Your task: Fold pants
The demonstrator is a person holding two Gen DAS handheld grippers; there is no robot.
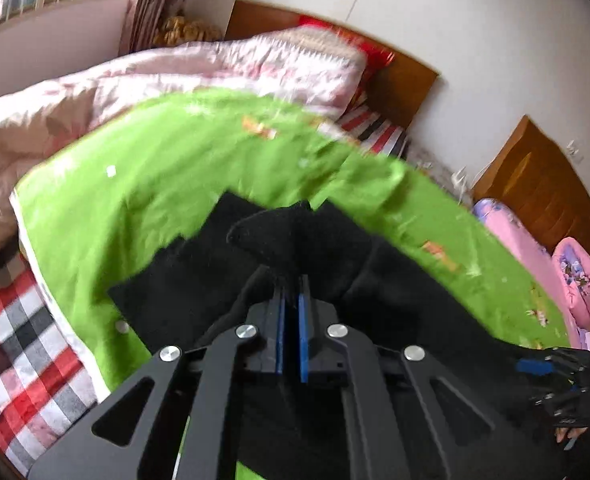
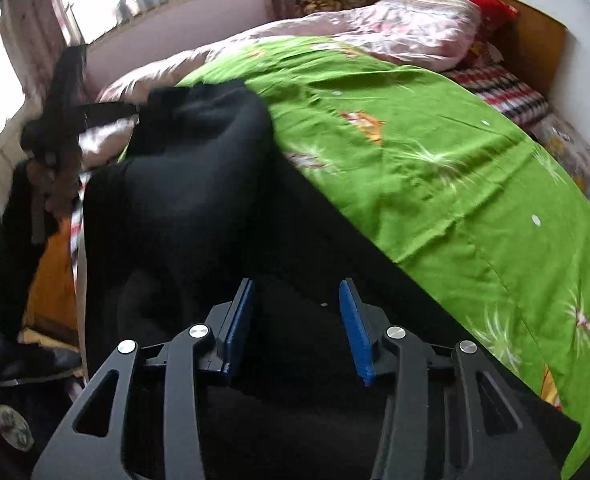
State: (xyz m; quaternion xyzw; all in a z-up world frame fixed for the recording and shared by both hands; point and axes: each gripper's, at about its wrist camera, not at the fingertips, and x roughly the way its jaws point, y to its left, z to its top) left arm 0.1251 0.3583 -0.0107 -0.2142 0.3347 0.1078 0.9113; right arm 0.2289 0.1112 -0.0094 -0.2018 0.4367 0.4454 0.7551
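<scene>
Left gripper (image 1: pixel 291 284): clenched on a raised fold of black pants (image 1: pixel 199 280). Right gripper (image 2: pixel 297 300): released, jaws apart just above the pants. Pants: spread on green sheet (image 2: pixel 435 152) of bed

The black pants (image 2: pixel 199 184) are soft, matt cloth with a slightly fuzzy nap. The bright green printed bedsheet (image 2: pixel 435 152) is thin, smooth woven cloth, lightly creased. The pale pink quilt (image 1: pixel 143 80) has a faint satin sheen. The brown headboard (image 1: pixel 407 80) is smooth wood. The left gripper (image 1: pixel 293 300) and right gripper (image 2: pixel 297 312) are matt black plastic with shiny round metal bolts (image 1: pixel 337 331) and blue rubbery pads (image 2: pixel 355 320).
</scene>
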